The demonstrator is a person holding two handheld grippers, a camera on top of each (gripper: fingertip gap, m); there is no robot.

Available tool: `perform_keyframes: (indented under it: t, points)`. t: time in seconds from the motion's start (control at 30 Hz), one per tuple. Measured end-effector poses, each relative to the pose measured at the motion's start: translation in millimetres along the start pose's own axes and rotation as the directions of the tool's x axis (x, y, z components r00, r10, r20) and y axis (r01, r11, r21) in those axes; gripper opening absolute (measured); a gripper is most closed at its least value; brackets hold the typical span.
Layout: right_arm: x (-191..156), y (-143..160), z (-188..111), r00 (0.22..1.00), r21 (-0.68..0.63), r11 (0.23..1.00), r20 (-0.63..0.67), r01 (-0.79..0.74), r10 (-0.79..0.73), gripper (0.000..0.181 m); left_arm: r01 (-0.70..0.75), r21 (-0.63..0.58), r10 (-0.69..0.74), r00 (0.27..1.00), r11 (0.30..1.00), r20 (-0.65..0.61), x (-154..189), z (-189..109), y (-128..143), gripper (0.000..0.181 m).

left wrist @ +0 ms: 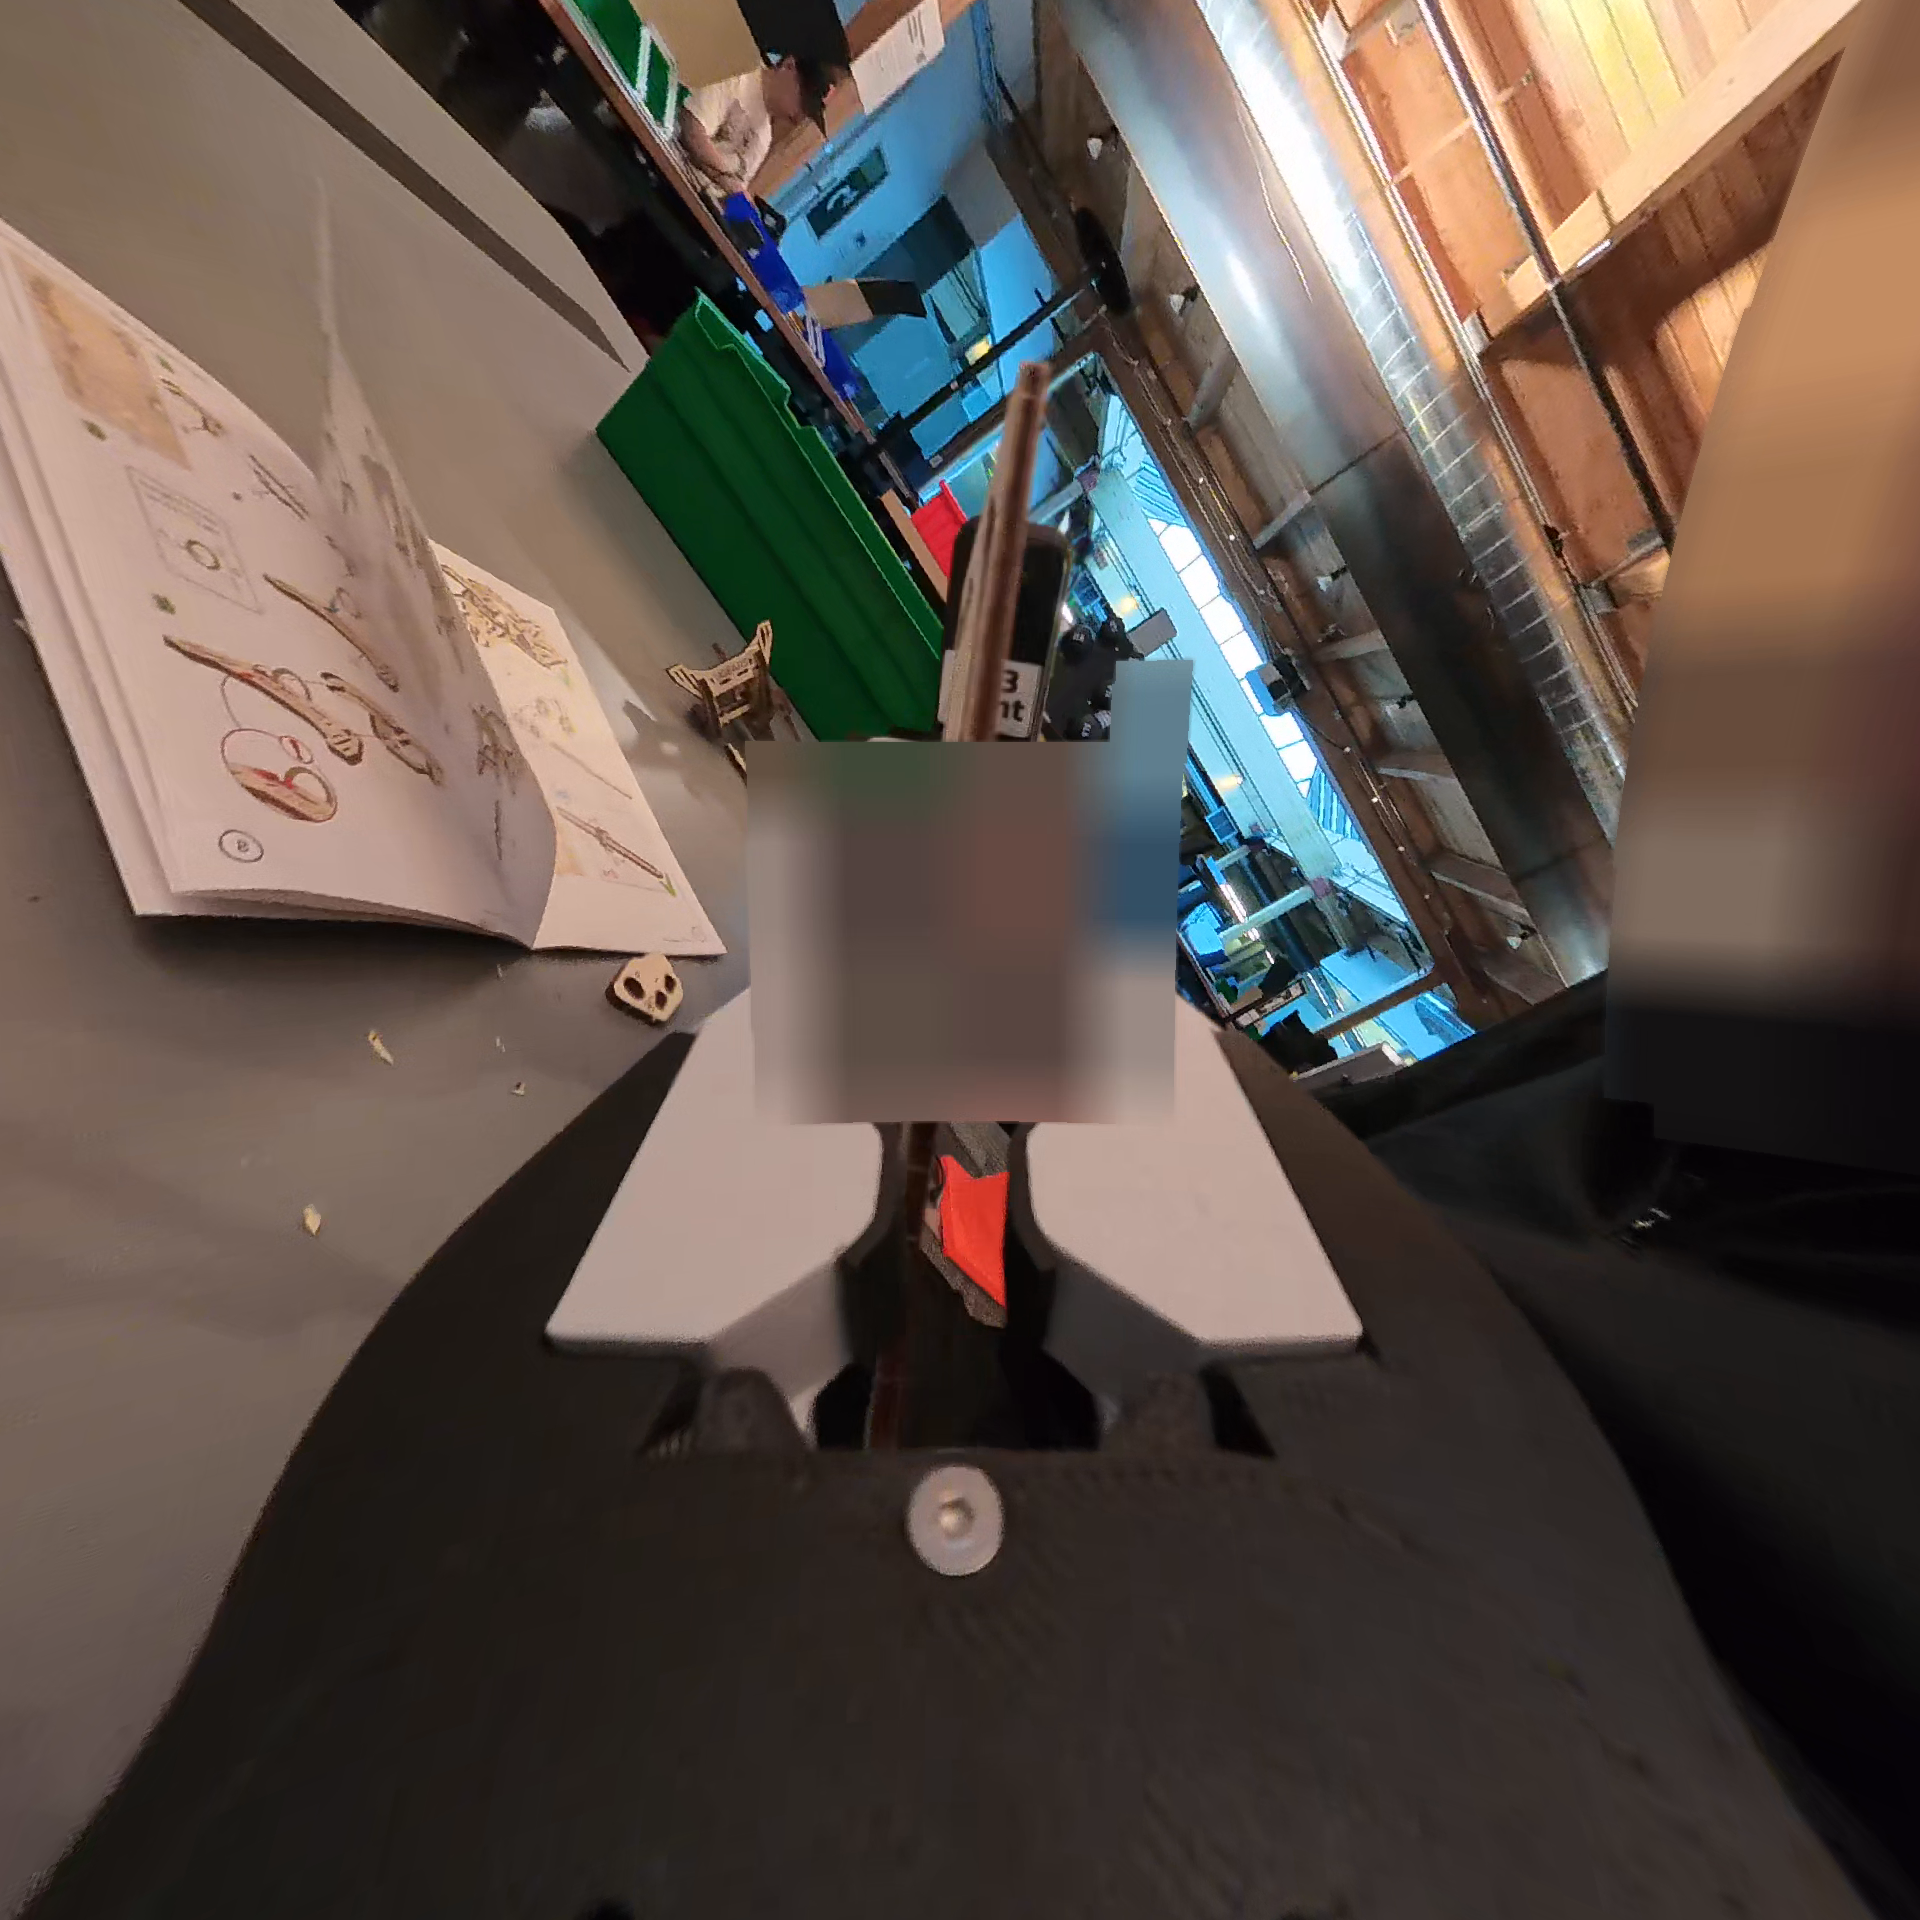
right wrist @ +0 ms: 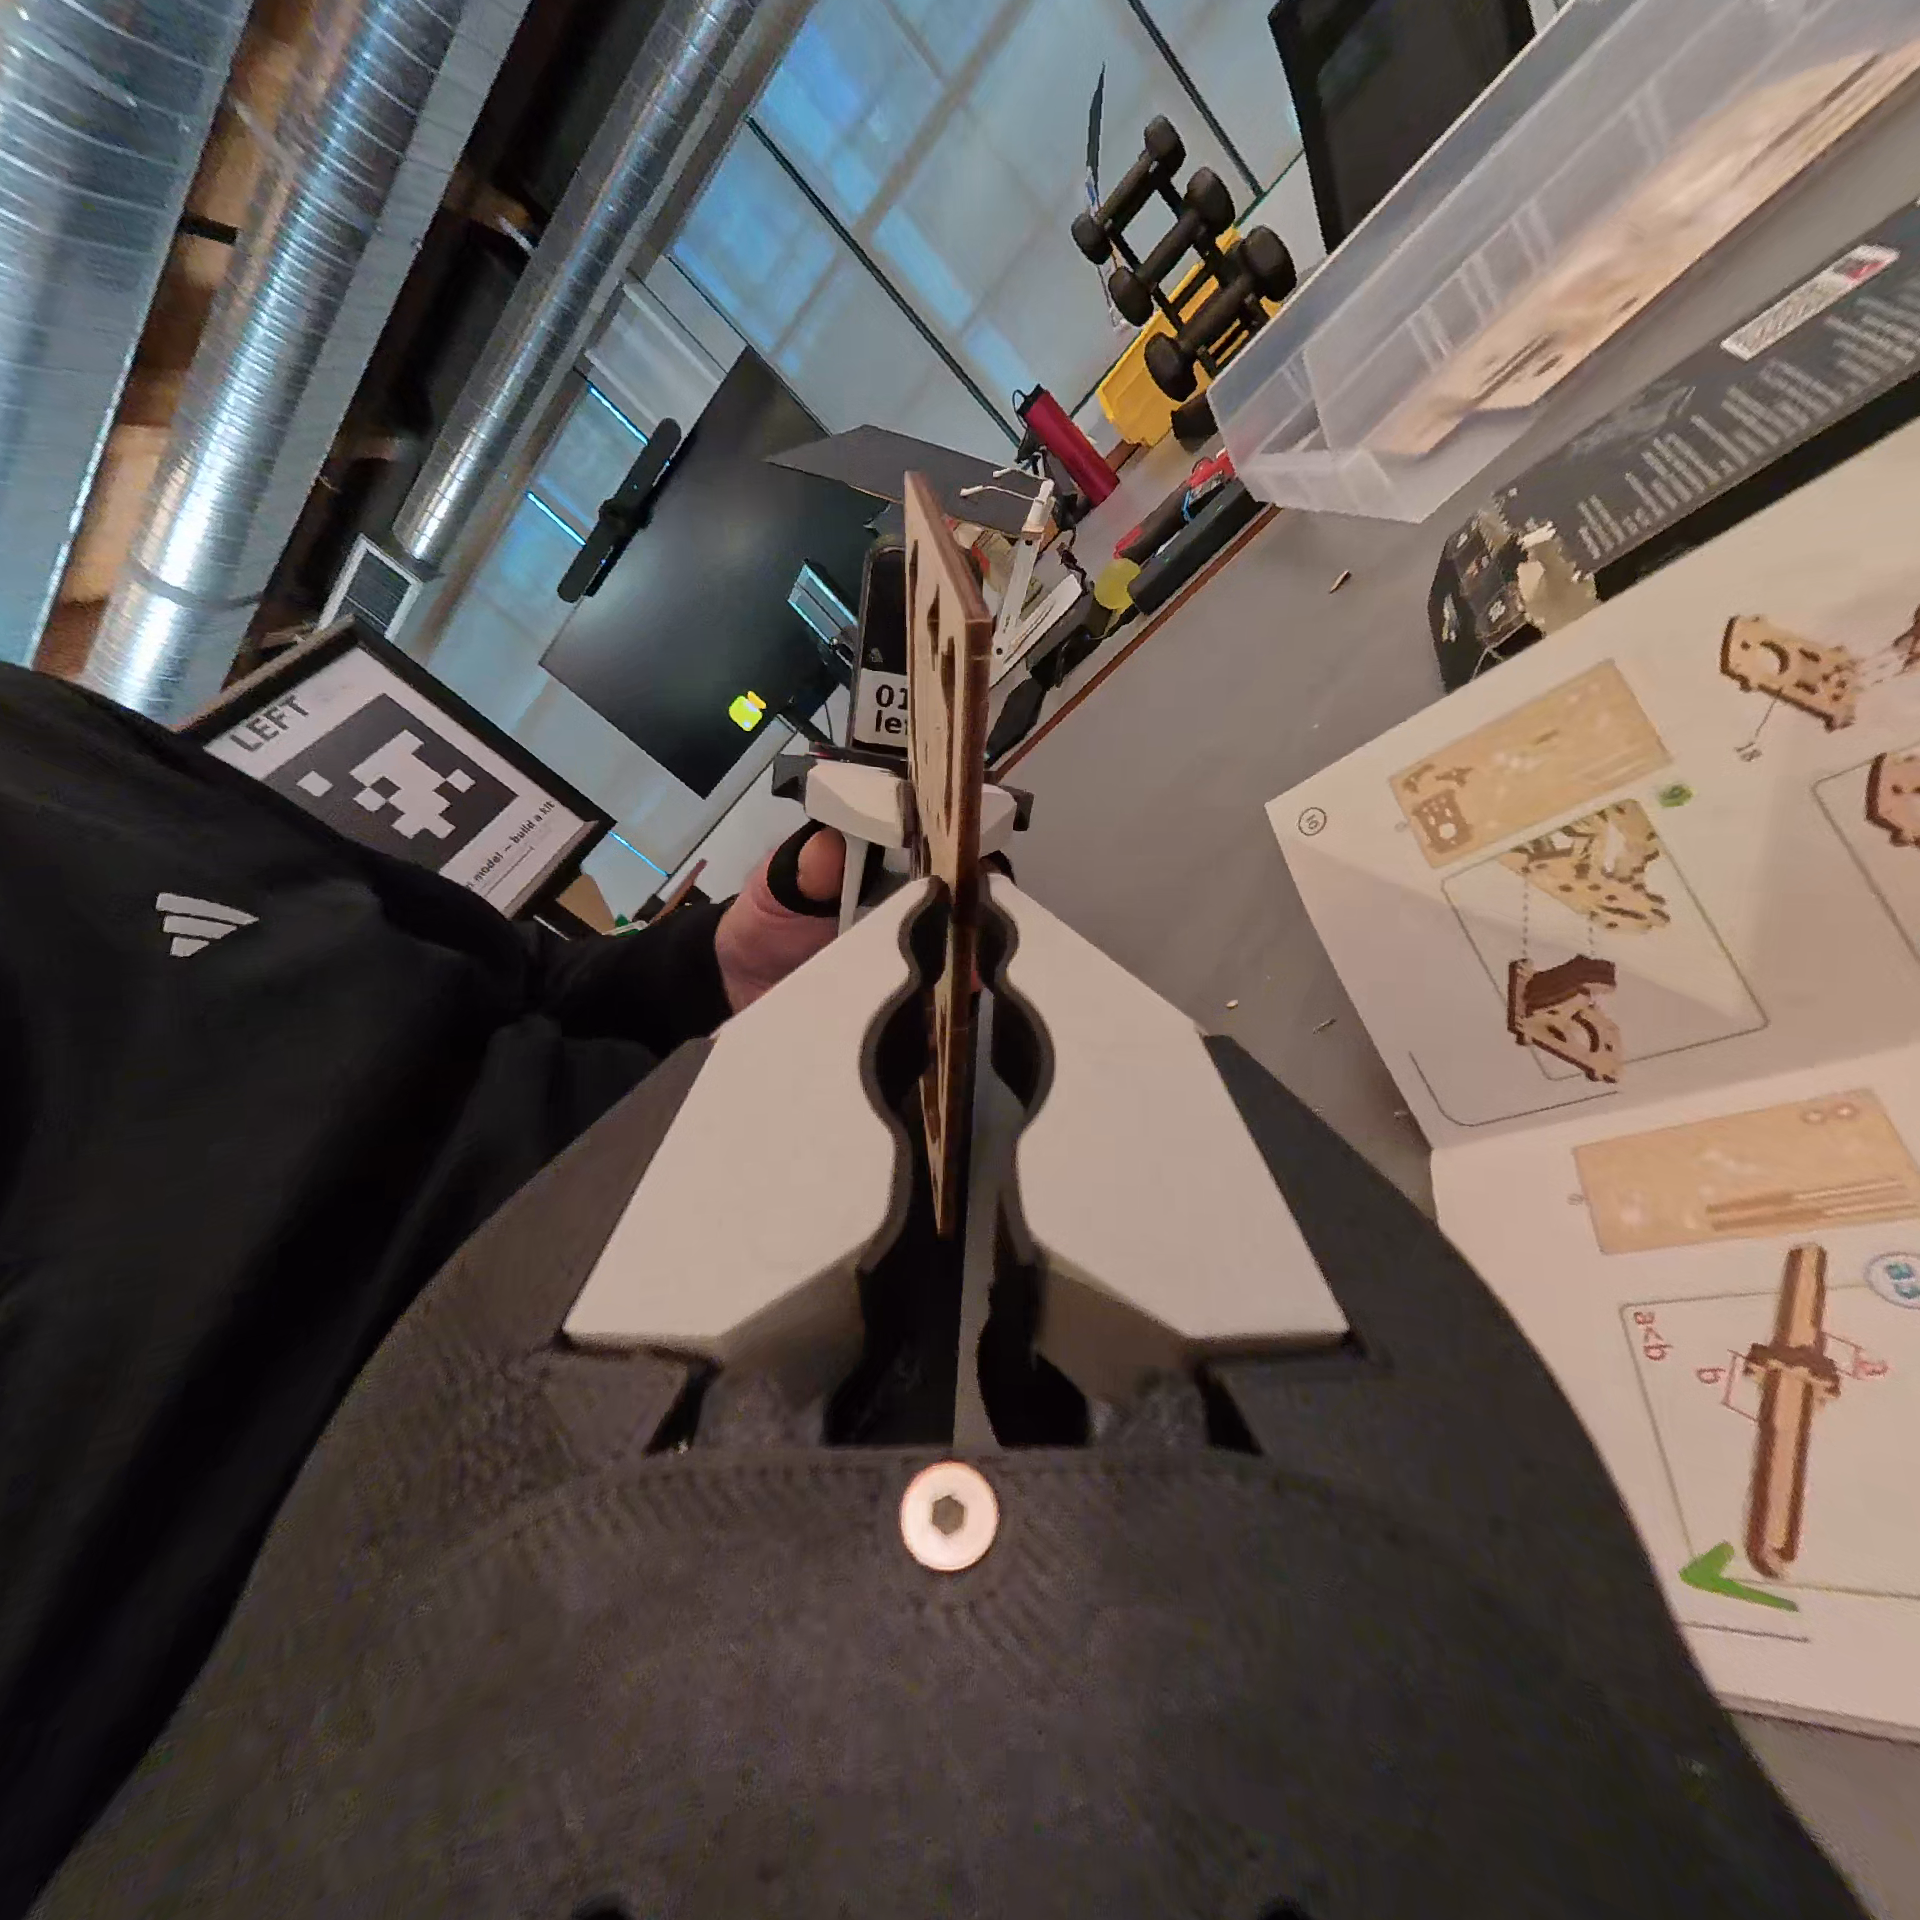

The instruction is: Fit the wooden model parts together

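A thin laser-cut wooden sheet [right wrist: 940,665] is held upright in the air, and both grippers grip it from opposite sides. My right gripper [right wrist: 961,894] is shut on its near edge. My left gripper [right wrist: 904,805] shows beyond, clamped on the far part of the sheet. In the left wrist view the sheet [left wrist: 1006,499] runs edge-on between the white fingers [left wrist: 727,1195] of my left gripper [left wrist: 951,1132]. A blurred patch hides the fingertips. The right gripper [left wrist: 1006,623] is behind the sheet.
An open instruction booklet [left wrist: 312,665] lies on the grey table [left wrist: 208,1143], also in the right wrist view [right wrist: 1662,1143]. A loose wooden piece [left wrist: 644,989] and a small wooden assembly [left wrist: 732,681] sit near a green bin [left wrist: 769,540]. A clear plastic box [right wrist: 1558,260] and black kit box [right wrist: 1714,436] stand at right. About 4 cm separates my left fingertips from my right. The small wooden assembly [left wrist: 732,681] sits 25 cm or so from the ends of my right fingers.
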State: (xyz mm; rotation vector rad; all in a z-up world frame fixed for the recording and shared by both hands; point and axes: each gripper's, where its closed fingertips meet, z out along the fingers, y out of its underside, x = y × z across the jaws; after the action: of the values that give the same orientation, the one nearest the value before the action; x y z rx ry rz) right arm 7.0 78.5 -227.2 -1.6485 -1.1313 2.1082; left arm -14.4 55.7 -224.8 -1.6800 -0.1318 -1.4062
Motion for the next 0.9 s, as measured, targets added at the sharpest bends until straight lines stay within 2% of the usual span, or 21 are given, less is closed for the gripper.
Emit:
perform_keyframes:
  t: [0.13,0.27,0.33,0.4,0.43,0.5,0.6,0.77,0.9]
  points:
    - [1.8,3.1,5.7,0.998,-0.021,0.998,0.015,-0.06,0.061,0.0,0.003,0.018,-0.004,1.0,1.0,0.024,-0.8,-6.6,0.1,0.017]
    - [1.3,6.9,12.5,0.995,-0.053,0.994,0.034,-0.094,0.096,0.0,-0.062,0.002,0.062,0.995,0.998,0.078,-3.6,-14.8,-4.8,0.022]
    - [1.3,9.2,16.7,0.994,-0.073,0.993,0.036,-0.096,0.099,0.0,-0.096,-0.014,0.097,0.991,0.995,0.094,-3.6,-17.1,-6.9,0.019]
    - [-1.0,7.8,21.1,0.993,-0.079,0.992,0.053,-0.101,0.106,0.0,-0.129,-0.032,0.131,0.985,0.991,0.112,-3.4,-19.3,-8.0,0.002]
    - [0.6,6.6,23.3,0.996,-0.08,0.994,0.032,-0.078,0.081,0.001,-0.138,-0.034,0.141,0.983,0.99,0.118,-3.3,-20.8,-9.2,0.002]
    - [-0.2,4.5,27.9,0.999,-0.105,0.994,0.014,-0.032,0.033,0.002,-0.121,-0.024,0.123,0.987,0.992,0.107,-1.0,-24.6,-12.0,0.001]
    - [-1.4,-2.9,38.2,0.999,-0.102,0.994,0.026,-0.043,0.046,0.01,-0.096,-0.006,0.096,0.989,0.995,0.113,-2.3,-30.4,-15.1,0.001]
    - [-1.6,-6.3,54.2,0.998,-0.129,0.991,0.043,-0.039,0.044,0.002,-0.037,0.036,0.033,0.995,0.999,0.096,-4.0,-39.5,-20.9,0.002]
    - [-0.5,-8.4,61.4,0.994,-0.127,0.989,0.061,-0.078,0.086,0.0,-0.046,0.054,0.041,0.994,0.997,0.098,-5.7,-48.0,-25.4,0.014]
